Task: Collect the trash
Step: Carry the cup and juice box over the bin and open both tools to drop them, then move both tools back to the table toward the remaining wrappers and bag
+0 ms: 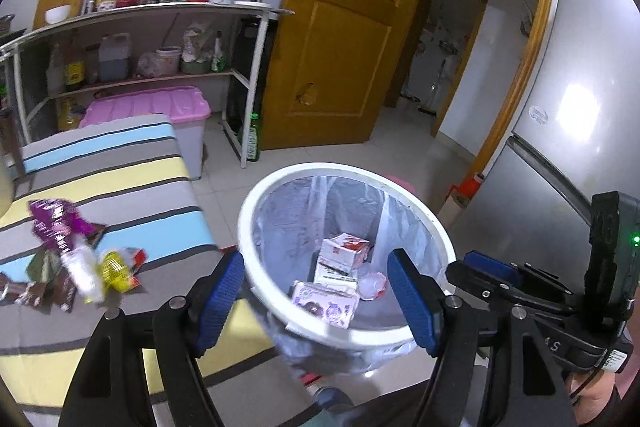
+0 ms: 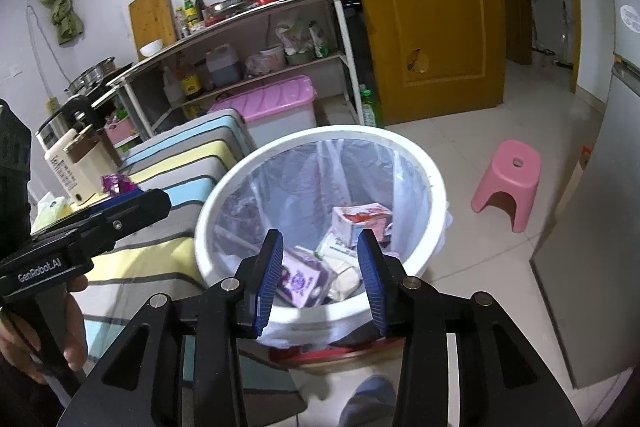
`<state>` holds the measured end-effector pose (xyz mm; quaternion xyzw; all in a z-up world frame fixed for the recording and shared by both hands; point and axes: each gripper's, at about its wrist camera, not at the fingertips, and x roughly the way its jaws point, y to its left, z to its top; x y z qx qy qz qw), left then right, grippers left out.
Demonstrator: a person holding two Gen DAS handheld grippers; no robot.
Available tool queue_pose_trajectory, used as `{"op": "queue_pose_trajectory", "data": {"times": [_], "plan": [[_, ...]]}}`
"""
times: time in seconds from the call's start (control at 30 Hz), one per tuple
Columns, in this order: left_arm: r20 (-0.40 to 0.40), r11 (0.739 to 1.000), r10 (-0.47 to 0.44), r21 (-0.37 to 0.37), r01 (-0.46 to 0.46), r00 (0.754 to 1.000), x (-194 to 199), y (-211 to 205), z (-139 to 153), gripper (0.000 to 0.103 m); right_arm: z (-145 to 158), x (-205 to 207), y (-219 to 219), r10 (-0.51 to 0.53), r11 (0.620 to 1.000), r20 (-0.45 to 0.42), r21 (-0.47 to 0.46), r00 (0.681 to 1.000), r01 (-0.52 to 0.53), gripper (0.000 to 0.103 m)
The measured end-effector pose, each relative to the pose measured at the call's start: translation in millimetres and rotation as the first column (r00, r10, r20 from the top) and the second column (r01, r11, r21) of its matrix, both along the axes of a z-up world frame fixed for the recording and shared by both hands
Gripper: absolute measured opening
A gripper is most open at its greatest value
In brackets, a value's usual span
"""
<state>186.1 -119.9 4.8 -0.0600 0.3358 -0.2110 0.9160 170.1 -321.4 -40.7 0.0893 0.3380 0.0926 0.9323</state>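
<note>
A white bin point(image 1: 340, 169) with a clear liner stands on the floor beside the striped table point(image 1: 120, 167). Inside lie a purple carton point(image 1: 324, 303), a white-and-red carton point(image 1: 344, 247) and crumpled plastic. My left gripper point(image 1: 316, 299) hangs open over the bin's near rim, nothing between its pads. A pile of wrappers point(image 1: 76, 255) lies on the table to its left. In the right wrist view my right gripper point(image 2: 320, 279) is open above the bin point(image 2: 340, 131), with the purple carton point(image 2: 302, 281) below it in the bin. The left gripper point(image 2: 136, 205) shows at left, held by a hand.
A pink stool point(image 2: 508, 183) stands on the tiles right of the bin. A grey fridge point(image 1: 560, 147) fills the right side. A pink-lidded storage box point(image 1: 160, 107), a loaded shelf rack point(image 1: 140, 15) and a green bottle point(image 1: 253, 139) sit behind the table. A lotion bottle point(image 2: 72, 167) stands on the table.
</note>
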Motion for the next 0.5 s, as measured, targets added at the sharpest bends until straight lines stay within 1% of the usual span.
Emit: {"op": "queue_pose_trajectory", "data": {"times": [0.27, 0.5], "plan": [[0.011, 0.998, 0.066, 0.003, -0.066, 0.998, -28, 32, 4, 0.074, 5, -18, 28, 0.081, 0.997, 0.007, 0.005, 0.997, -0.082, 0.04], [0.01, 0.992, 0.126, 0.0, -0.126, 0.992, -50, 60, 0, 0.074, 3, -32, 60, 0.171, 0.985, -0.001, -0.018, 0.985, -0.171, 0.04]]}}
